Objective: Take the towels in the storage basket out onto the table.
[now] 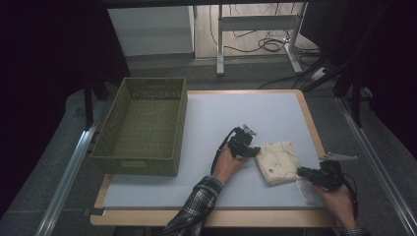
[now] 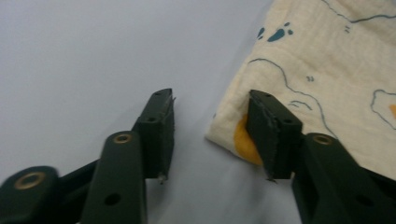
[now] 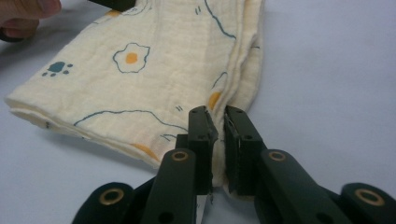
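- Work surface: a pale grey mat [image 1: 236, 118] lies on a wood-edged table [image 1: 314, 132].
- Item in hand: a folded cream cloth [image 1: 278, 162], printed with fried eggs, paw marks and blue outlines, lies flat on the mat right of centre, between the two grippers.
- The cloth [image 3: 154, 84] is folded into several layers; the stacked edges show along its near side in the right gripper view.
- Right gripper [image 1: 307, 173]: at the cloth's near right corner, held by the person's right hand [image 1: 339, 201].
- Right gripper [image 3: 219, 126], close view: the two black jaws stand nearly together, with a corner of the folded cloth pinched between them. The cloth runs away from the jaws across the mat.
- Left gripper [image 1: 253, 151]: at the cloth's left edge, held by the left hand [image 1: 228, 162], whose checked sleeve [image 1: 196, 206] comes in from the bottom edge.
- Left gripper [image 2: 212, 130], close view: jaws part open, well short of meeting. One jaw rests on the bare mat; the other lies over the corner of the cloth [image 2: 327, 70], beside an orange patch. The corner sits near the gap, and the pads do not press it from both sides.
- Other item: an olive woven basket [image 1: 142, 125] stands at the left of the table, well apart from the cloth.
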